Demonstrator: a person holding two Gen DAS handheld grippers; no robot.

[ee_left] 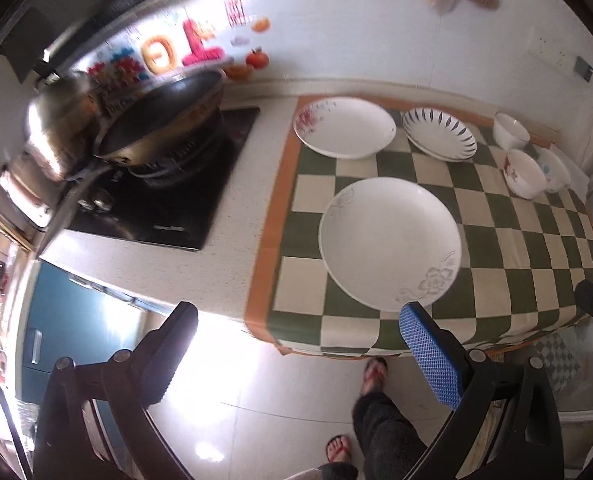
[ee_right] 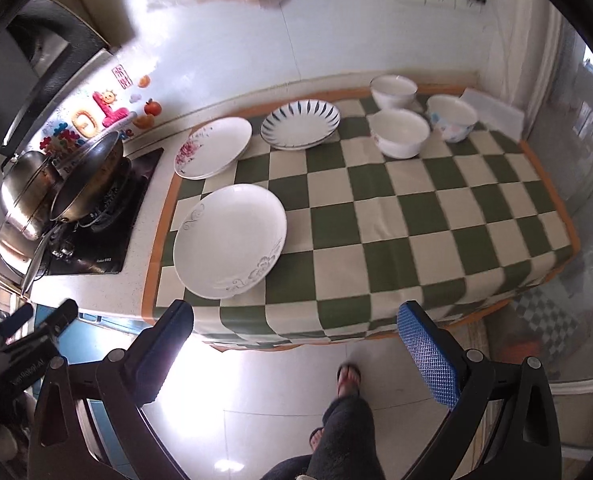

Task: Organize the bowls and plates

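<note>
On the green and cream checked cloth lies a large white plate with grey flowers nearest me. Behind it sit a pink-flower plate and a blue-leaf plate. Three bowls stand at the far right: a plain white one, a red-flower one and a blue-patterned one. My left gripper is open above the counter's front edge, holding nothing. My right gripper is open too, back from the cloth's near edge.
A black hob at the left carries a dark wok and a steel pot. The person's feet in flip-flops stand on the glossy floor below. A blue cabinet is under the counter.
</note>
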